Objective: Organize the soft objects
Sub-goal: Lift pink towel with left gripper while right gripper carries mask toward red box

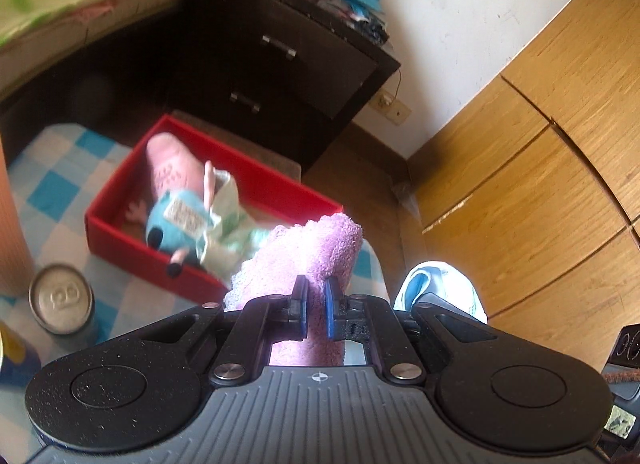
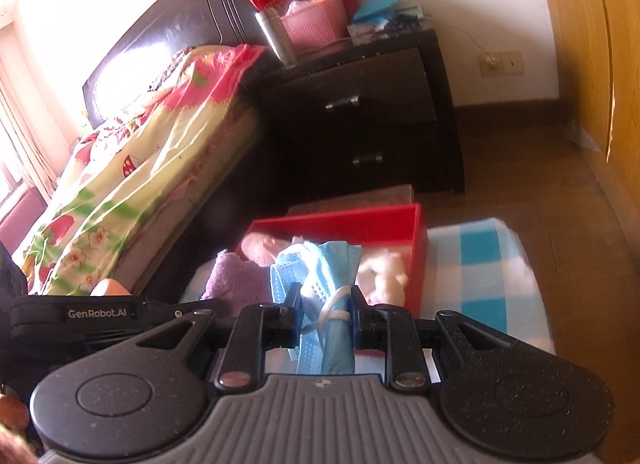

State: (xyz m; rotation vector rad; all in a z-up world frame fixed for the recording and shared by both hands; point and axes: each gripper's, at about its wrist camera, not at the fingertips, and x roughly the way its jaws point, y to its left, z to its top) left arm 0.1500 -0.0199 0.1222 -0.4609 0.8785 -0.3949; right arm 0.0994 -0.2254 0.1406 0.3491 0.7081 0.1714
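Now our left claw (image 1: 316,304) pinches the purple towel (image 1: 316,252), and our right claw (image 2: 325,312) pinches the blue cloth roll (image 2: 336,284). Both point long-ways at the red box (image 2: 340,224), just ahead on the checkered table (image 2: 480,264). Inside lies a pig toy (image 1: 172,192). A can (image 1: 60,298) stands near left.

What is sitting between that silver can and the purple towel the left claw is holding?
In the left wrist view, the near corner of the red box lies between the can and the purple towel, on the blue checked cloth.
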